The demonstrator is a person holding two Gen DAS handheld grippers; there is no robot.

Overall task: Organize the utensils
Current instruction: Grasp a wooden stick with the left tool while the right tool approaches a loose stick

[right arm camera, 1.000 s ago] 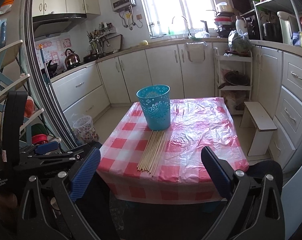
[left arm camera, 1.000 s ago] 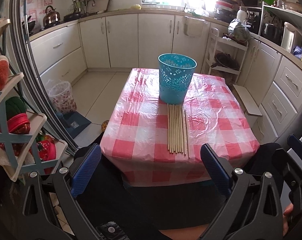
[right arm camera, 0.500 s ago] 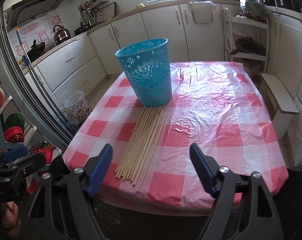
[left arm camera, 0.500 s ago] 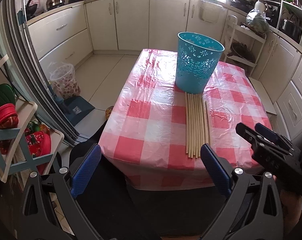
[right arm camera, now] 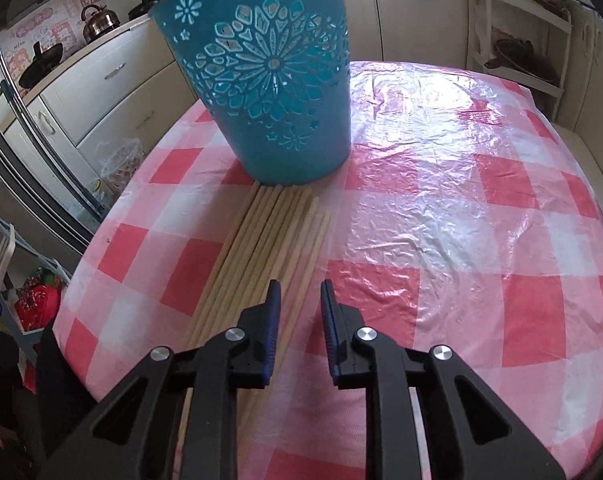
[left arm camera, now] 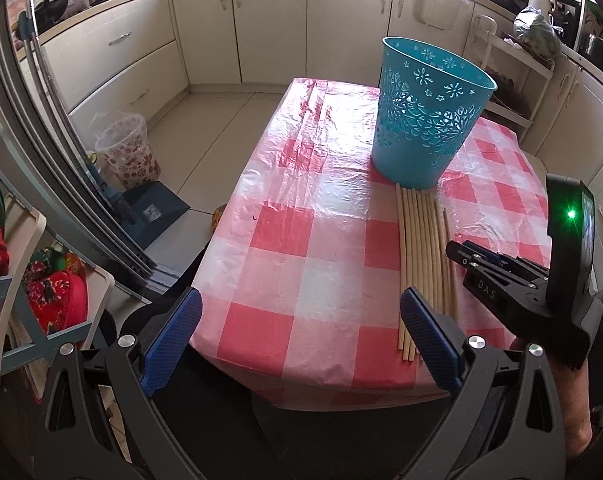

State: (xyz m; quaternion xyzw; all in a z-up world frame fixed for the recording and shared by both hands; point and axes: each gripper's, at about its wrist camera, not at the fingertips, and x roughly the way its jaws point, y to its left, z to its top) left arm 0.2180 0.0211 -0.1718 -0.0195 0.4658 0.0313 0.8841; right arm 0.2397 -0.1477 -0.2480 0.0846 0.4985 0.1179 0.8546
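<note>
Several long wooden chopsticks (left arm camera: 423, 260) lie side by side on the red-and-white checked table (left arm camera: 301, 280), their far ends touching a blue perforated basket (left arm camera: 427, 112). In the right wrist view the chopsticks (right arm camera: 269, 240) run toward the basket (right arm camera: 261, 80). My right gripper (right arm camera: 297, 300) hovers low over the near right side of the bundle, jaws narrowed to a small gap, holding nothing; it also shows in the left wrist view (left arm camera: 461, 254). My left gripper (left arm camera: 301, 320) is wide open and empty at the table's near edge.
White kitchen cabinets (left arm camera: 261, 20) line the back and right. A patterned waste bin (left arm camera: 127, 152) and a dustpan (left arm camera: 153, 212) sit on the floor to the left. A rack with red items (left arm camera: 57, 300) stands at the near left.
Both grippers moved forward and down toward the table. The right gripper's jaws closed from wide to a narrow gap and now sit over the chopsticks' near ends.
</note>
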